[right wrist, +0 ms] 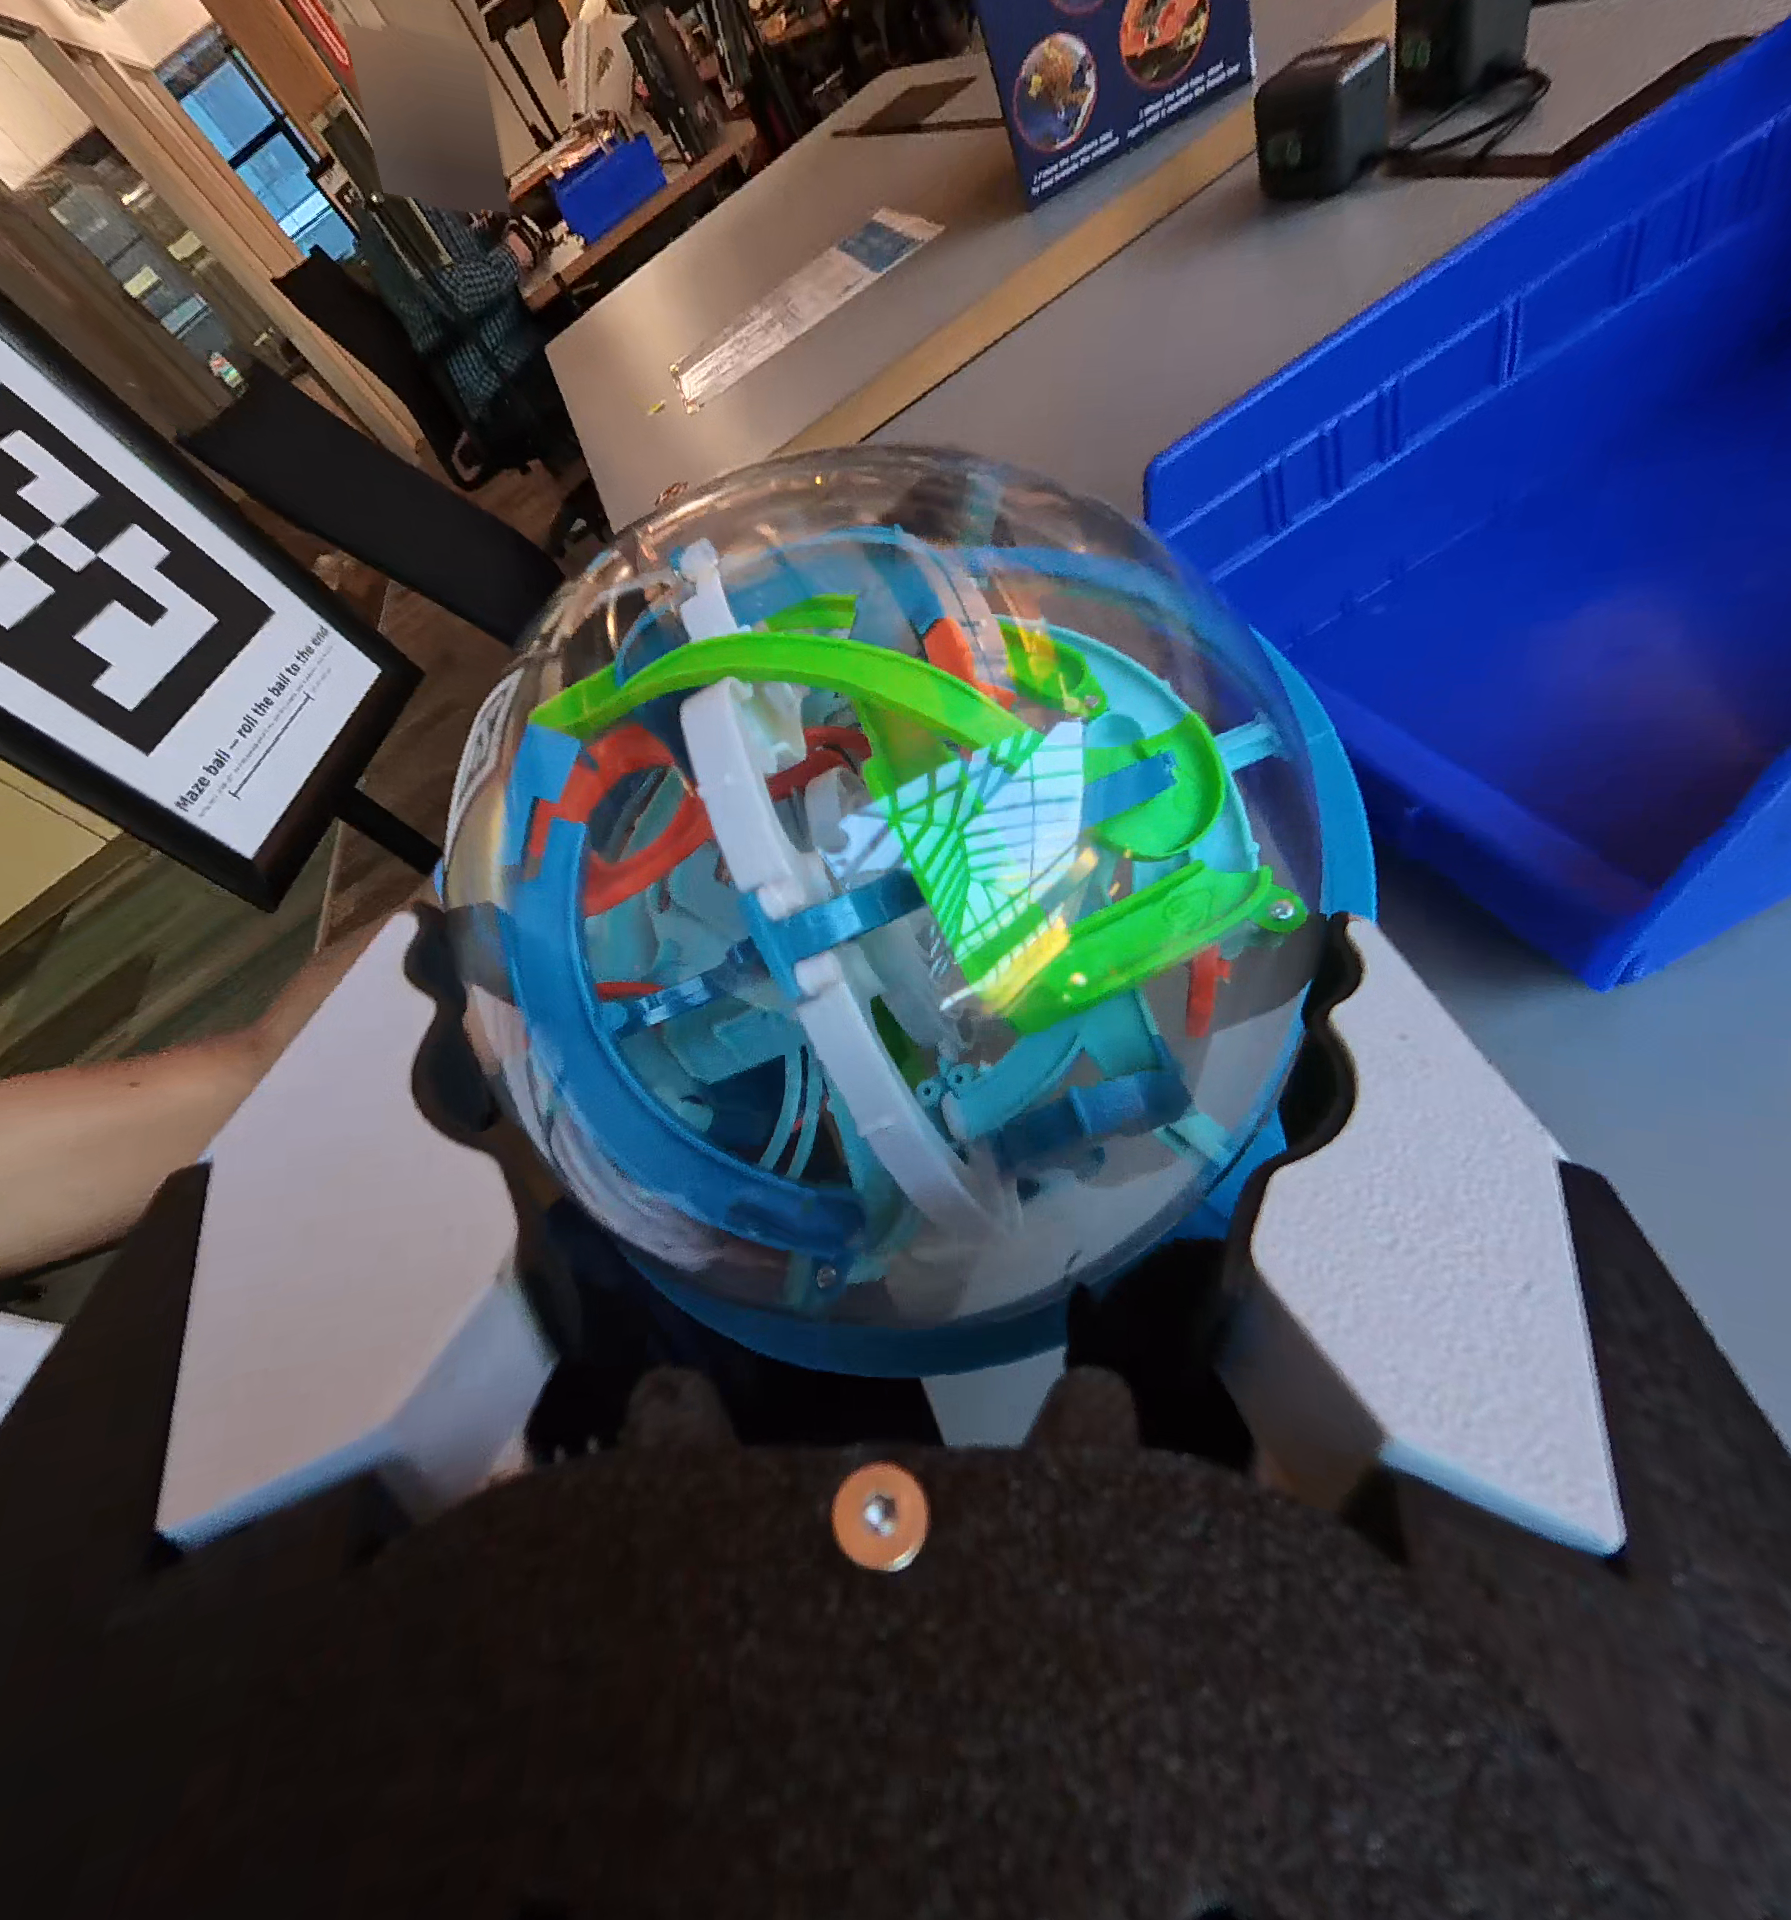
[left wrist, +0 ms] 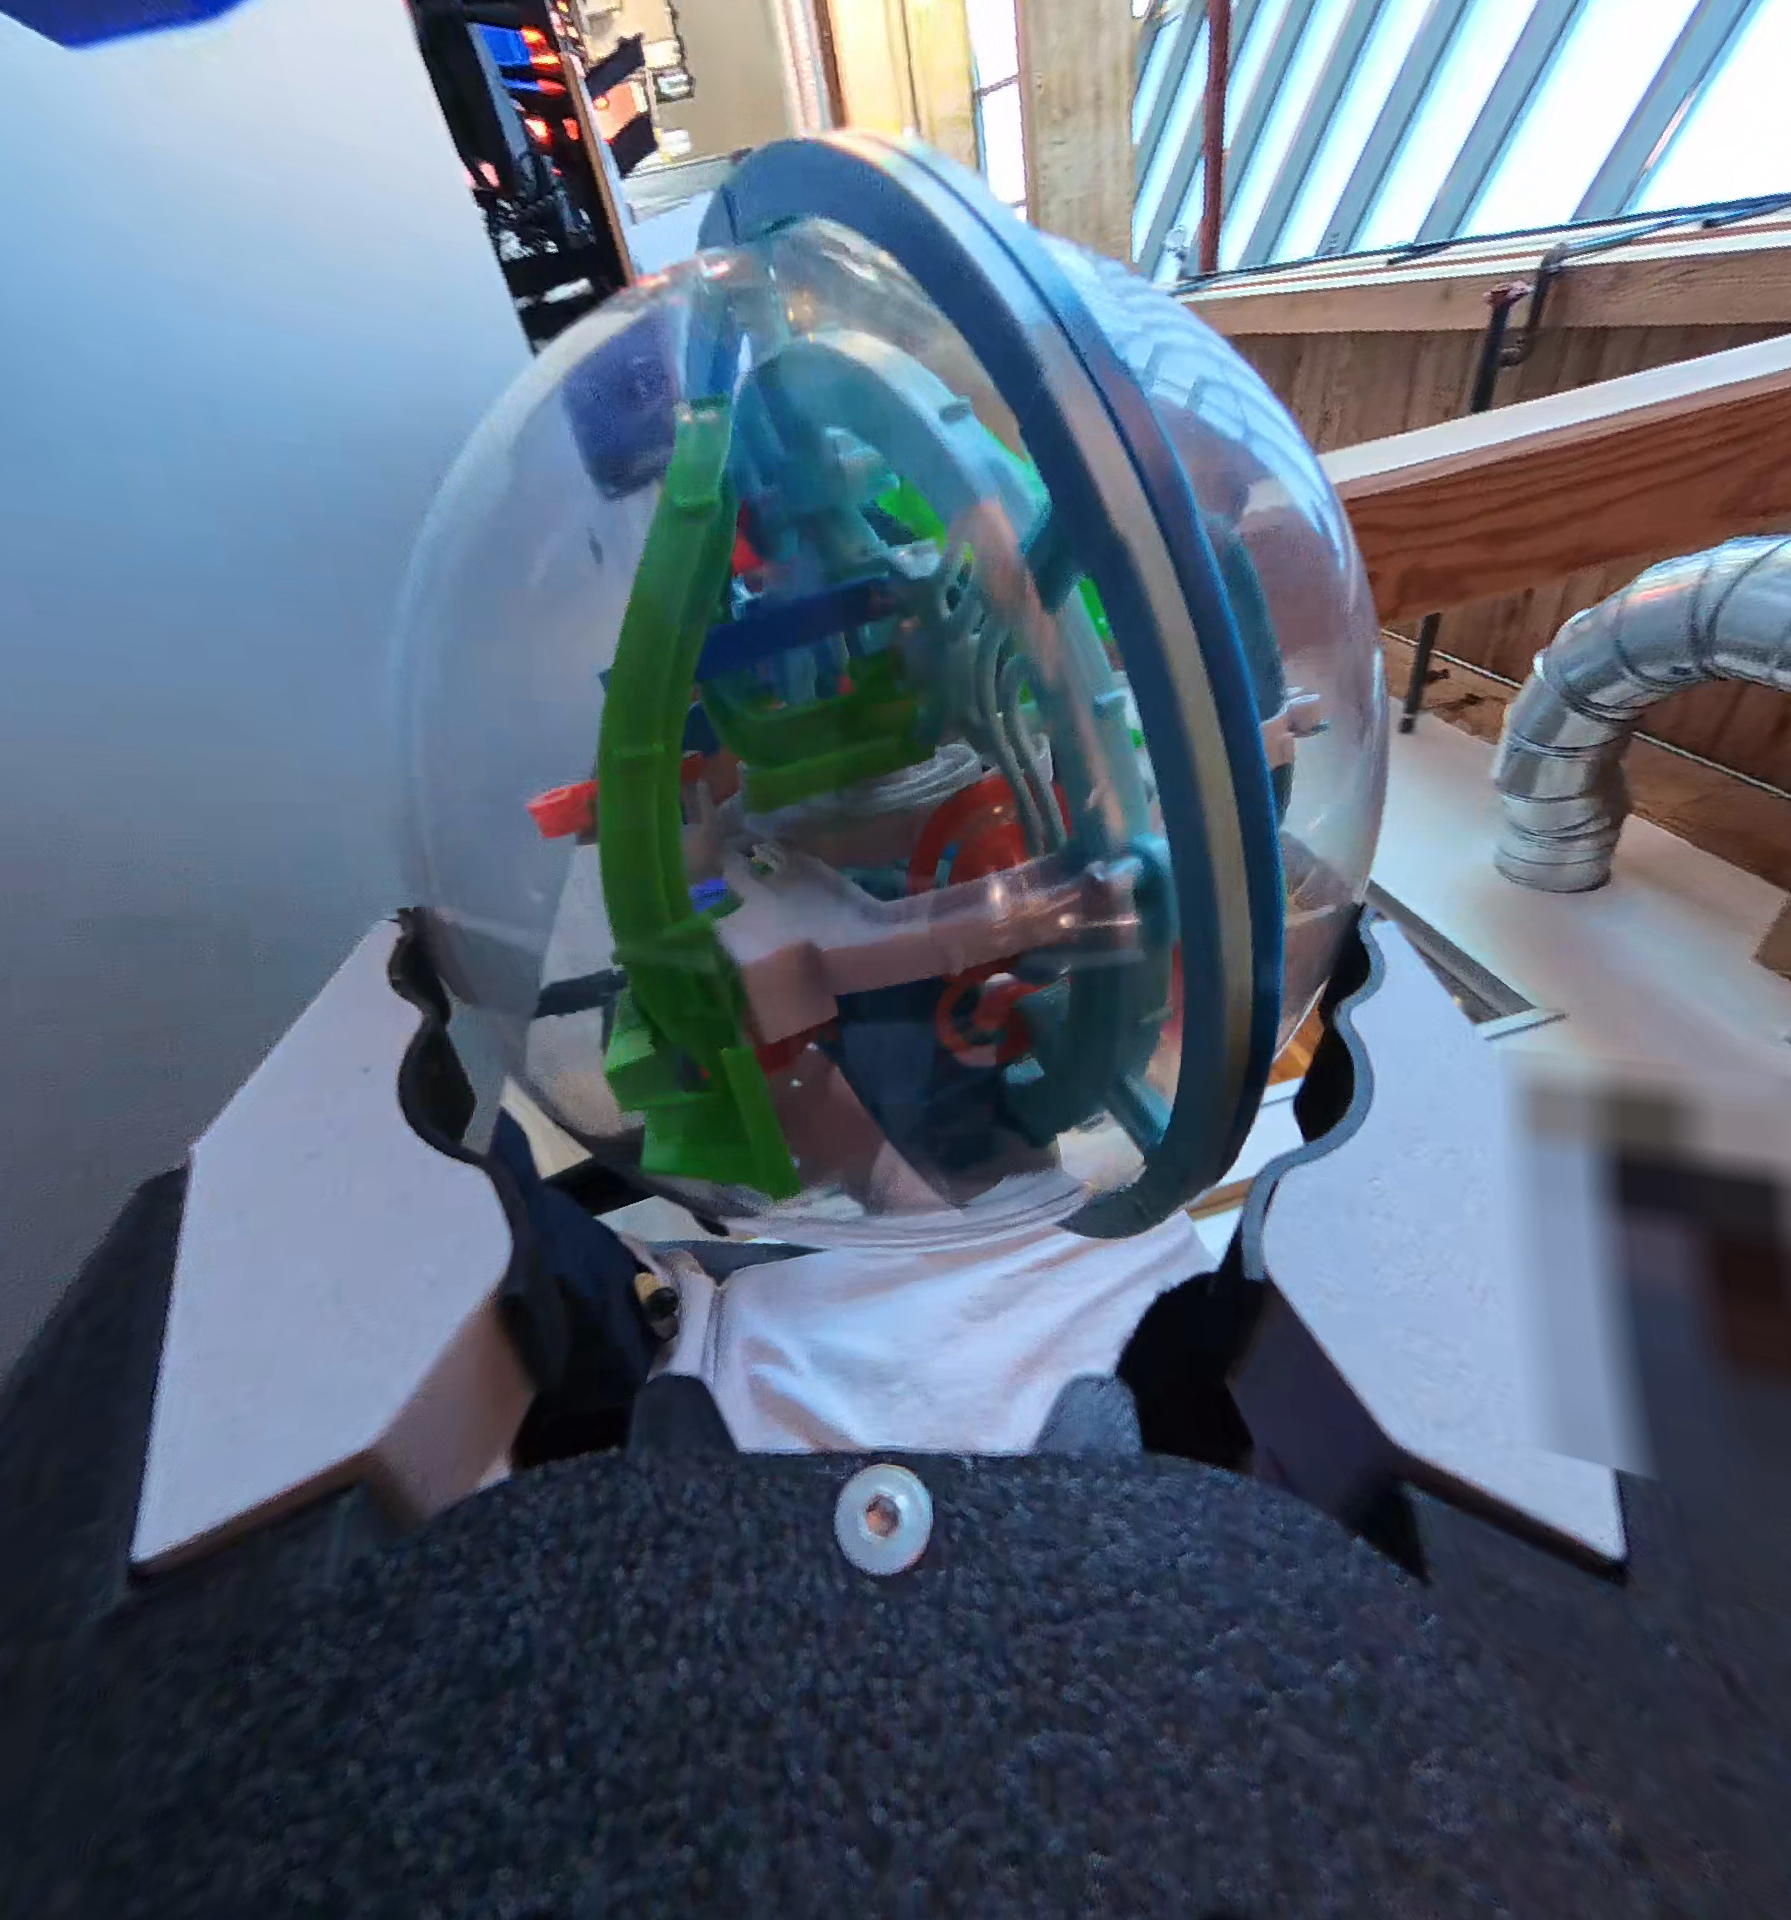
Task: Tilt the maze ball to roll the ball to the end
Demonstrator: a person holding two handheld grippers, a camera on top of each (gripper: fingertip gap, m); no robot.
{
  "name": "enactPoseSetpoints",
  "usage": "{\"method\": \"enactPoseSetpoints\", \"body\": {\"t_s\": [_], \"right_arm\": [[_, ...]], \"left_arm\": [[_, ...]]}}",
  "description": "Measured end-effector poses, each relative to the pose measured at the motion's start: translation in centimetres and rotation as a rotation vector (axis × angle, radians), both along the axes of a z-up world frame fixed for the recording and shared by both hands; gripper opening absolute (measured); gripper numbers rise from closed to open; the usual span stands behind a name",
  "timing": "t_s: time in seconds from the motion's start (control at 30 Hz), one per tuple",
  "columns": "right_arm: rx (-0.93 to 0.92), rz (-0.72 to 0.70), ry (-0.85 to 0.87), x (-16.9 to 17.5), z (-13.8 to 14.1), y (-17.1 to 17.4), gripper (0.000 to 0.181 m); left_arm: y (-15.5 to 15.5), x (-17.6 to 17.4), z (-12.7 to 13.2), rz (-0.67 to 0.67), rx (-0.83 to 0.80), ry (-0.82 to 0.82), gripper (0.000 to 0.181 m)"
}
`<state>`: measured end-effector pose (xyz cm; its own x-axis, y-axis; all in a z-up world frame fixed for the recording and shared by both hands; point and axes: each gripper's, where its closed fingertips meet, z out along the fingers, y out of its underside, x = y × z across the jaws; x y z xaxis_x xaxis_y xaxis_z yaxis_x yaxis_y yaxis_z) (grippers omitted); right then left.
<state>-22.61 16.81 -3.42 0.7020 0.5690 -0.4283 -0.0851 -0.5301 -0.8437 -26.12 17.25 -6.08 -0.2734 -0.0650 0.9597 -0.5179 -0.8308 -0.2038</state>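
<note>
Left wrist view has the maze ball (left wrist: 886, 707) filling most of the shot, held up off the tabletop with a ceiling, wooden beams and a silver duct (left wrist: 1639, 707) behind it. The left gripper (left wrist: 886, 1049) has its jaws clamped on the lower sides of the clear sphere, one wavy black pad on each side. The dark blue seam ring (left wrist: 1171, 665) of the sphere runs almost vertical here, tipped over a bit, with a green track (left wrist: 652, 769) curving up the near side. Can't find the little ball inside anywhere, too much plastic clutter.

Right wrist view looks down on the same maze ball (right wrist: 901, 914), and the right gripper (right wrist: 875, 1039) is also clamped on it, jaws pressed against the left and right of the dome. Green ramps (right wrist: 870, 696) sit near the top, a white arc (right wrist: 766, 831) runs down the middle, and blue rails are lower down. Just beside it on the right is a blue bin (right wrist: 1556, 582) on the grey tabletop (right wrist: 1649, 1122). Off to the left there's a framed sign (right wrist: 91, 603) with a black-and-white marker, and a person's forearm (right wrist: 101, 1132) at the left edge.
</note>
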Motion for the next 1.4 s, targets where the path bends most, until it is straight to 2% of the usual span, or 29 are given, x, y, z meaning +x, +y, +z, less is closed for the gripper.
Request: {"method": "enactPoseSetpoints", "body": {"t_s": [0.2, 0.5, 0.93, 1.23, 1.4], "right_arm": [[0.047, -0.031, -0.054, 0.0, 1.8, -1.0, 0.154], [0.090, 0.004, -0.057, -0.3, 1.3, -0.8, 0.154], [0.141, -0.005, -0.063, -0.5, 2.3, -0.9, 0.154], [0.224, 0.073, -0.064, -0.8, 1.7, -1.1, 0.154], [0.289, 0.065, -0.038, -1.0, 3.0, -1.2, 0.154]], "left_arm": [[-0.9, 0.2, 1.4, -0.026, 0.023, -0.070, 0.159], [0.0, -0.2, 1.7, 0.050, 0.137, -0.009, 0.159], [-0.7, -0.3, 2.0, 0.005, 0.137, -0.065, 0.159], [-0.1, -0.8, 2.7, 0.113, 0.334, 0.032, 0.159], [-0.6, -1.0, 3.3, 0.091, 0.334, 0.000, 0.158]]}}
